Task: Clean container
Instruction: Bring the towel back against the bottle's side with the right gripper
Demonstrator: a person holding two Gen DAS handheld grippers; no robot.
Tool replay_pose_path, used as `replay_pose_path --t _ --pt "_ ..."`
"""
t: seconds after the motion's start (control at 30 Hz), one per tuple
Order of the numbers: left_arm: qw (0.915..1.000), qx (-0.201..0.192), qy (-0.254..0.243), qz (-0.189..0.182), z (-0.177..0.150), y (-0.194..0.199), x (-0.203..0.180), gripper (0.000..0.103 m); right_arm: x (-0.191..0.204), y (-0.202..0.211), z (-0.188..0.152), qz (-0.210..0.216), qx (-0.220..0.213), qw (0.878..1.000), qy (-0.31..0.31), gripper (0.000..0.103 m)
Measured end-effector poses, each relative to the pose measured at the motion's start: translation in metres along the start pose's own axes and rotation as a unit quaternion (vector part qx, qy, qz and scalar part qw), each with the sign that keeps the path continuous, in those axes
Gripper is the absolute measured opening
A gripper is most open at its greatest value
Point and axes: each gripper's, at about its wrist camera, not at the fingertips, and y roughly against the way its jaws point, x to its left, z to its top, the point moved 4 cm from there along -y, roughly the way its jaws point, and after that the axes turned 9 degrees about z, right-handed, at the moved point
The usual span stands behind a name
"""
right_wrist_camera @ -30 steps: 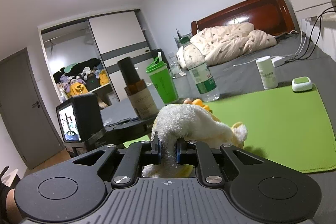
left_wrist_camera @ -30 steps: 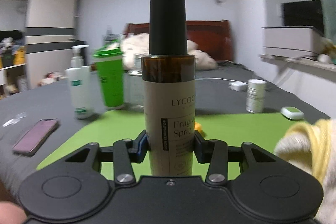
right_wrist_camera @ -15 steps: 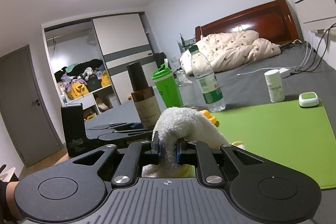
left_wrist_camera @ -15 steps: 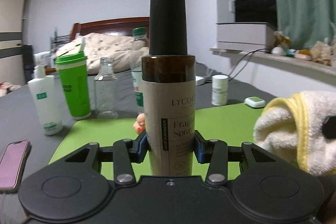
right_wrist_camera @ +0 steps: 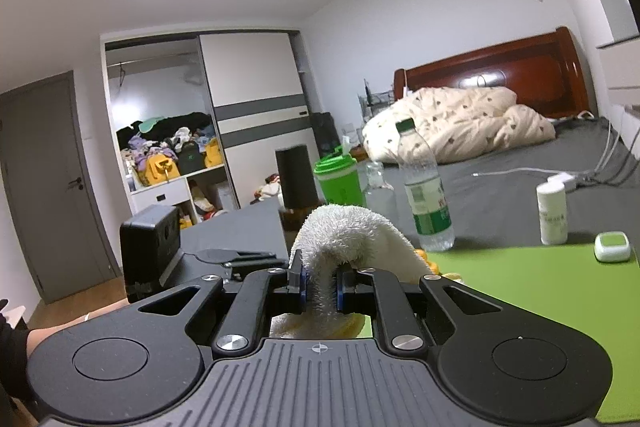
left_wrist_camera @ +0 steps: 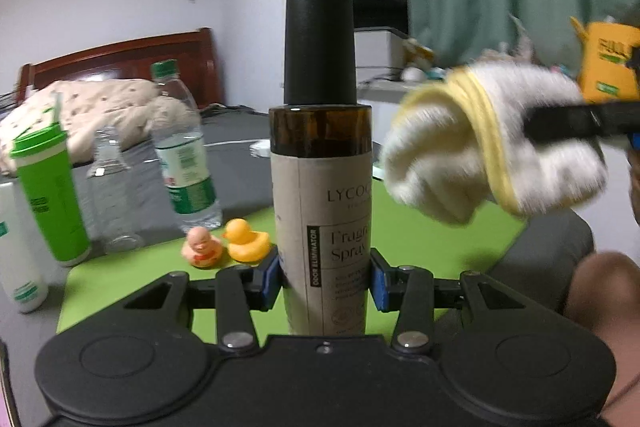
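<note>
An amber spray bottle [left_wrist_camera: 322,187] with a black cap and a beige label stands upright between the blue pads of my left gripper [left_wrist_camera: 324,277], which is shut on it above the green mat [left_wrist_camera: 420,239]. My right gripper [right_wrist_camera: 320,285] is shut on a folded white towel with a yellow edge [right_wrist_camera: 340,235]. In the left wrist view the towel [left_wrist_camera: 492,147] hovers just right of the bottle's shoulder, a small gap apart. From the right wrist view, the bottle's cap [right_wrist_camera: 296,179] rises behind the towel.
On the mat's far side sit two rubber ducks [left_wrist_camera: 224,243], a water bottle [left_wrist_camera: 182,147], an empty clear bottle [left_wrist_camera: 114,195], a green tumbler [left_wrist_camera: 50,195] and a white lotion bottle [left_wrist_camera: 18,247]. A white jar [right_wrist_camera: 552,213] and a small green-and-white case [right_wrist_camera: 612,245] lie on the right.
My left gripper swung rightward with the bottle, so the background slid left. The towel in my right gripper rose and came closer to the bottle's upper part.
</note>
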Motion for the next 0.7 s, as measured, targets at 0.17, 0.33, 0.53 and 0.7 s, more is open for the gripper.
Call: replay_pose_path --t 0.17,0.33,0.53,0.7 --pt "0.9992 0.010 -0.011 -0.038 -0.008 -0.002 0.000 0.042 0.004 -0.005 0.010 0.008 -0.010 1.000 0.007 0.013" --pt "0.9983 0.002 -0.011 -0.057 -0.014 0.000 -0.001 0.042 0.011 -0.016 0.016 0.022 -0.011 1.000 0.016 0.013" --pt "0.9979 -0.002 -0.020 -0.062 -0.017 0.003 -0.002 0.042 0.008 -0.037 0.009 0.032 0.012 0.999 0.010 0.013" --pt "0.9980 -0.003 -0.021 -0.060 -0.018 0.005 -0.001 0.042 0.001 -0.051 0.005 0.030 0.024 0.999 0.001 0.013"
